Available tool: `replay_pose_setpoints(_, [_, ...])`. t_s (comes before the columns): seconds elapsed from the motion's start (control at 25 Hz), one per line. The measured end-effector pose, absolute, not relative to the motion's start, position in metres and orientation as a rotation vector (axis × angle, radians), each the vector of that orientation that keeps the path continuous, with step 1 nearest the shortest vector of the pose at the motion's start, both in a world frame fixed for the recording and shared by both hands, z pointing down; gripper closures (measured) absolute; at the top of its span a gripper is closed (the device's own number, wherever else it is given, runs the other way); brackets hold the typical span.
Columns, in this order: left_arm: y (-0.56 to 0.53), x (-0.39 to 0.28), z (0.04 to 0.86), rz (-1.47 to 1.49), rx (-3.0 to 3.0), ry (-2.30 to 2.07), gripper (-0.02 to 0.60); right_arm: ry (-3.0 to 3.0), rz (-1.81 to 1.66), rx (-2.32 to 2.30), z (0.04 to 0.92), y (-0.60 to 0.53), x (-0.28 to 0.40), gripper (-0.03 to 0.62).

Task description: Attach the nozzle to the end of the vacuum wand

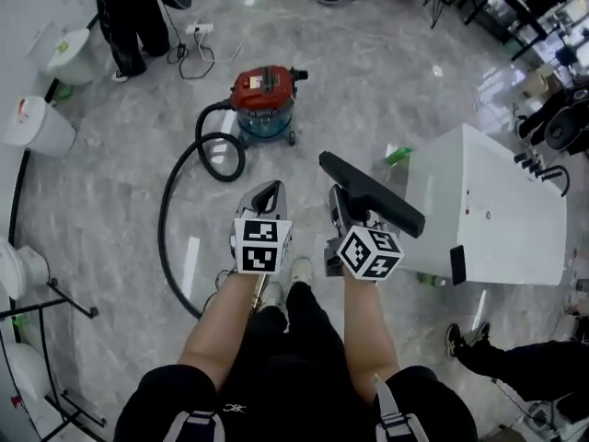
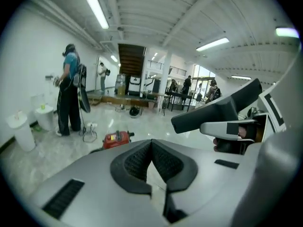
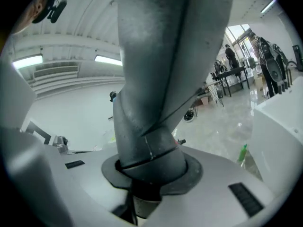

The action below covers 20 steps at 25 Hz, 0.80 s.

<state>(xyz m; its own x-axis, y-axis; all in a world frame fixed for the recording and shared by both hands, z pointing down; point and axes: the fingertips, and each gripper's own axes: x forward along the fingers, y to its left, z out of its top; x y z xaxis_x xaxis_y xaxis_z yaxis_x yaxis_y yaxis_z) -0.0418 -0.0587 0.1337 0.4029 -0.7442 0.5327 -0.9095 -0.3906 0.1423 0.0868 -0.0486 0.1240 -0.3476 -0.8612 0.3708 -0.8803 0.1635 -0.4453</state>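
Your right claw [image 3: 151, 176] is clamped round the round neck of the dark grey plastic nozzle [image 3: 161, 79], pads pressed on the collar. The long flat head sticks out ahead and up, slanting to the right in the head view [image 1: 373, 191]. Holding it by the neck keeps the head clear of the claw, but it also leaves the socket end down at the pads. My guess is you will need to turn the wrist before any tube can enter. Your left claw [image 2: 151, 155] is pressed together with nothing in it, so it is free to fetch and steady the other part. It sits just beside the right claw [image 1: 345, 199] in front of you, and the two are close but apart. Below them, the red-lidded canister vacuum with a blue drum [image 1: 265, 99] stands on the grey marble floor [image 1: 110, 201]. Its ribbed black hose [image 1: 170, 210] loops out of the canister and runs back toward your feet, passing under your left arm. The vacuum wand should be at that end, but I cannot pick it out in any view. Nothing is joined yet — the nozzle is in hand and the wand is not. A white boxy cabinet [image 1: 497, 210] stands near on your right, so keep the long head away from it.
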Motion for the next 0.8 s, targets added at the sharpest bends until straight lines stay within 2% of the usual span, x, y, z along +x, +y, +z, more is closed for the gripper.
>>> replay_pose_setpoints(0.16, [-0.068, -0.023, 0.018, 0.425, 2.419, -1.505, 0.574, -2.496, 0.800, 1.853, 0.023, -0.055, 0.092, 0.474])
replay_pose_setpoints(0.28, [-0.070, -0.006, -0.039, 0.332, 2.491, -1.539, 0.574, -2.566, 0.708, 1.893, -0.033, -0.052, 0.110, 0.474])
replay_pose_setpoints(0.56, [-0.054, 0.014, -0.095, 0.337, 2.539, -1.594, 0.574, -2.597, 0.502, 1.985, -0.100, -0.022, 0.149, 0.474])
replay_pose_setpoints(0.8, [-0.050, 0.048, -0.117, 0.340, 2.604, -1.554, 0.574, -2.626, 0.468, 2.016, -0.119, -0.017, 0.167, 0.476])
